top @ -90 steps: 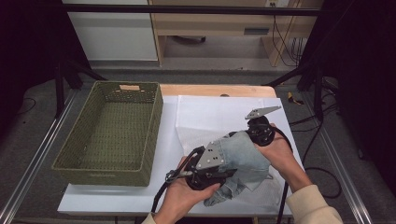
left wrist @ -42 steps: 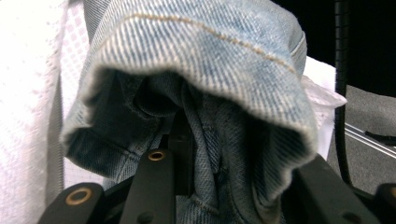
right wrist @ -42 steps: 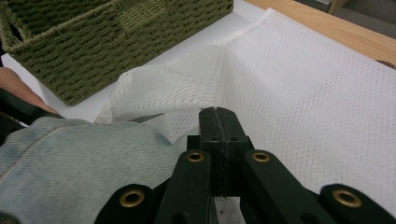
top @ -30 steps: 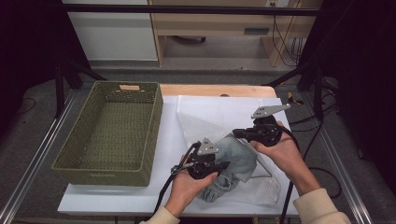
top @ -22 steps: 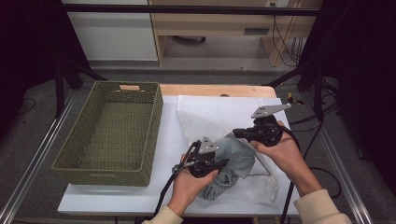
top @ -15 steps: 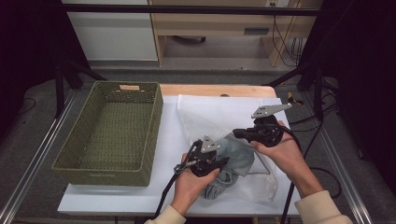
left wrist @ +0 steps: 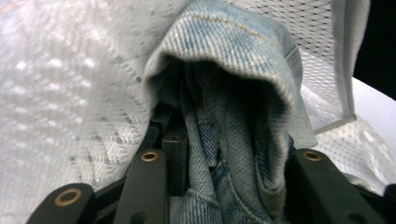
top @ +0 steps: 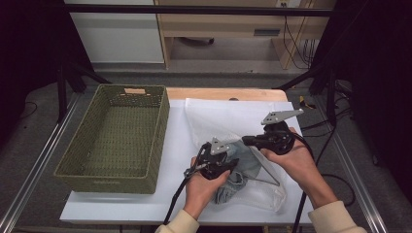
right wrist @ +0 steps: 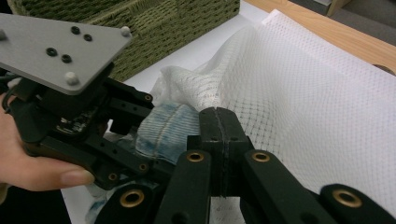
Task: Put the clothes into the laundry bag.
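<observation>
A crumpled blue denim garment (top: 241, 167) lies at the mouth of a white mesh bag (top: 218, 119) on the table. My left gripper (top: 234, 164) is shut on the denim (left wrist: 233, 70), whose folds bulge between the jaws, with mesh (left wrist: 70, 93) draped over them. My right gripper (top: 246, 141) is shut on the bag's edge and holds it up over the garment. In the right gripper view the right gripper (right wrist: 218, 123) pinches the gathered mesh (right wrist: 303, 93). Just beyond it there are the left gripper (right wrist: 135, 116) and the denim (right wrist: 161, 128).
A deep green woven basket (top: 160, 141) stands on the left of the white table top (top: 177, 141), close beside my left hand; its wall (right wrist: 154, 18) rises behind the grippers. A wooden strip runs along the table's far edge. Metal rails flank the table.
Three seconds ago the denim was bunched high between both hands; it now sits lower, partly under the mesh. Over the last second both hands have hardly moved.
</observation>
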`<state>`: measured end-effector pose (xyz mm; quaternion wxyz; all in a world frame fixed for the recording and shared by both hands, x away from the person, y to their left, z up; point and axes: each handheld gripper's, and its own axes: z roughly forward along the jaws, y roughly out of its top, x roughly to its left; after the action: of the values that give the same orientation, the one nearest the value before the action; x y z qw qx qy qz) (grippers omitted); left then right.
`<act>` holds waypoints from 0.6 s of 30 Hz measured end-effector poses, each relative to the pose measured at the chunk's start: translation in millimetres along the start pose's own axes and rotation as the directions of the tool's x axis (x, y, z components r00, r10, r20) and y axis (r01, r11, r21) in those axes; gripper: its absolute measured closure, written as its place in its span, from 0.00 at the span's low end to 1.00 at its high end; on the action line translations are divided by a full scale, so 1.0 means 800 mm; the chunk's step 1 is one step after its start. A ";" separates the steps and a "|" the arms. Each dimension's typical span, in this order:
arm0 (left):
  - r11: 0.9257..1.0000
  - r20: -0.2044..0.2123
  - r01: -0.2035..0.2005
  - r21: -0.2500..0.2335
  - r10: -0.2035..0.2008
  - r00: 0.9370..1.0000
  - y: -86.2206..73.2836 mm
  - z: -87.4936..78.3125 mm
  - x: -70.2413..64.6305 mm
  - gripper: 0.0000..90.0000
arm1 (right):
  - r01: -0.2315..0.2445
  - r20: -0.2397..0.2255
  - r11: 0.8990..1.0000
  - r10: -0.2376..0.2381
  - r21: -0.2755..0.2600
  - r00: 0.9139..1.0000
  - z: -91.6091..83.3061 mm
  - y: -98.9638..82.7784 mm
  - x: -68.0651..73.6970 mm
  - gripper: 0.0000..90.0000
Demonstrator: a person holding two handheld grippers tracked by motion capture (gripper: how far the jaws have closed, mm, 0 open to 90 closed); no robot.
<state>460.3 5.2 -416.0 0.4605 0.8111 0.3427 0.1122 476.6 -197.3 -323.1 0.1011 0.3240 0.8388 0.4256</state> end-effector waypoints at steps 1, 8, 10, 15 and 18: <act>1.000 -0.001 -0.003 -0.003 0.003 1.000 0.000 0.001 0.001 0.69 | -0.003 0.000 1.000 0.003 -0.001 1.000 0.002 0.000 0.000 1.00; 1.000 -0.022 -0.009 -0.014 0.009 1.000 0.005 0.011 0.003 0.68 | -0.014 -0.011 1.000 0.014 0.003 1.000 0.021 -0.001 0.000 1.00; 1.000 -0.028 -0.013 -0.015 0.012 1.000 0.007 0.014 0.005 0.67 | -0.021 -0.017 1.000 0.021 0.002 1.000 0.025 -0.002 0.000 1.00; 0.999 -0.027 -0.026 -0.025 0.026 0.999 0.006 0.015 0.005 0.54 | -0.033 -0.009 0.999 0.034 0.012 0.999 0.030 -0.005 -0.003 1.00; 0.998 -0.030 -0.042 -0.056 0.041 0.999 0.003 0.009 0.002 0.41 | -0.041 -0.005 0.999 0.041 0.015 0.999 0.032 -0.008 -0.005 1.00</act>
<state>466.1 0.6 -417.9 0.4760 0.8029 0.3290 0.1432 488.5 -186.0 -344.1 0.0878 0.3409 0.8353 0.4223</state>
